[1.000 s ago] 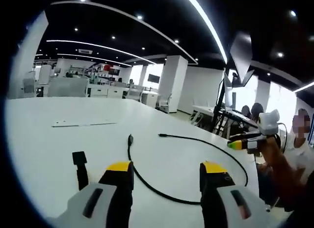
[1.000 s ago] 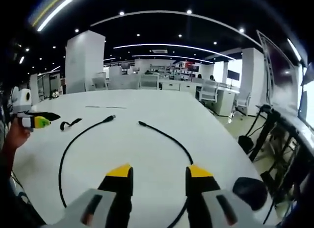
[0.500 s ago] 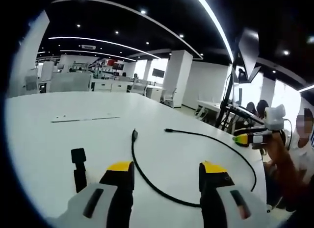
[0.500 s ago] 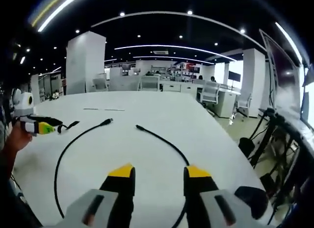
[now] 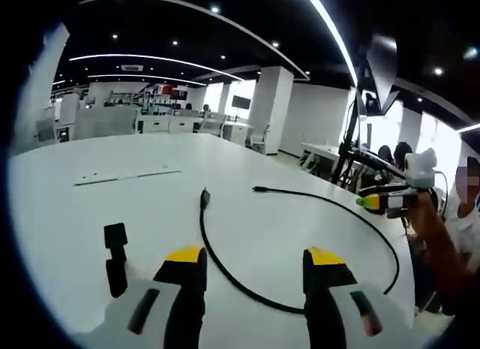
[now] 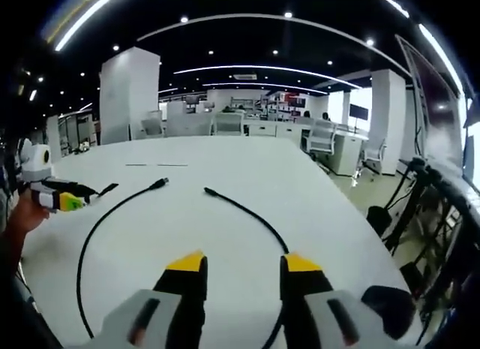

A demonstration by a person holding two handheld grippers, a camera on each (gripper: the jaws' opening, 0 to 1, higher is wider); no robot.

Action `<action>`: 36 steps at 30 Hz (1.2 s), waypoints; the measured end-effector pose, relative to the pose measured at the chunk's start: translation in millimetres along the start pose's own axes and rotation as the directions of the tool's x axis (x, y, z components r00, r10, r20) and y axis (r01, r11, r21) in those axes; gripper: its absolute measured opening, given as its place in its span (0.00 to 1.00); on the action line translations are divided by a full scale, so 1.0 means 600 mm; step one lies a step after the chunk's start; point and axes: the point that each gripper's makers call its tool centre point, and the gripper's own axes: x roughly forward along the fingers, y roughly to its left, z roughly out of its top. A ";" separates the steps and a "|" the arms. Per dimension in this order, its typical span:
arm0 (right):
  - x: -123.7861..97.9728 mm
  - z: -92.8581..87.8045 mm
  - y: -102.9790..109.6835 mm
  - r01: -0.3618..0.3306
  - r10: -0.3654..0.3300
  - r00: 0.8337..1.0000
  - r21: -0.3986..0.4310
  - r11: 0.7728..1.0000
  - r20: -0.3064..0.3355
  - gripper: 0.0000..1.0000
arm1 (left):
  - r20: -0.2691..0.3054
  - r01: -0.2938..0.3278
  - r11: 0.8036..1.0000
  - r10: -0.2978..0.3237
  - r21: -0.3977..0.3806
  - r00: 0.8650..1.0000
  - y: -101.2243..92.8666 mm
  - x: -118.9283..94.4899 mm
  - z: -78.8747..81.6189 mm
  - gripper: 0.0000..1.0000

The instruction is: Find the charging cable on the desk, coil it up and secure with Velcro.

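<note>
A black charging cable (image 5: 247, 285) lies in a wide U on the white desk (image 5: 112, 206), both plug ends pointing away from me. In the right gripper view the same cable (image 6: 251, 212) arcs across the desk. A short black Velcro strap (image 5: 115, 255) lies to the left of my left gripper (image 5: 253, 259), which is open and empty above the cable's bend. My right gripper (image 6: 238, 264) is open too, hovering over the cable's right arm. The right gripper (image 5: 386, 201) also appears at the far right of the left gripper view, and the left gripper (image 6: 56, 195) at the far left of the right gripper view.
A thin pale strip (image 5: 126, 176) lies farther back on the desk. A dark monitor arm and stand (image 6: 420, 191) rise past the desk's right edge. Office desks and chairs (image 6: 225, 126) stand in the background. A seated person (image 5: 465, 214) is beyond the desk.
Both views have shifted slightly as the hands moved. The cable and strap lie as before on the desk. Both grippers remain open.
</note>
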 end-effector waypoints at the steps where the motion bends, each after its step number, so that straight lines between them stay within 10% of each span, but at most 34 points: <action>1: 0.001 0.000 -0.002 0.001 -0.001 1.000 -0.001 1.000 -0.001 0.37 | 0.000 -0.002 1.000 0.002 -0.001 1.000 0.001 0.001 0.000 0.50; 36: 0.058 0.007 -0.046 0.010 -0.011 0.999 -0.012 1.000 -0.035 0.36 | -0.061 -0.024 1.000 0.025 0.020 0.998 0.010 0.039 -0.010 0.50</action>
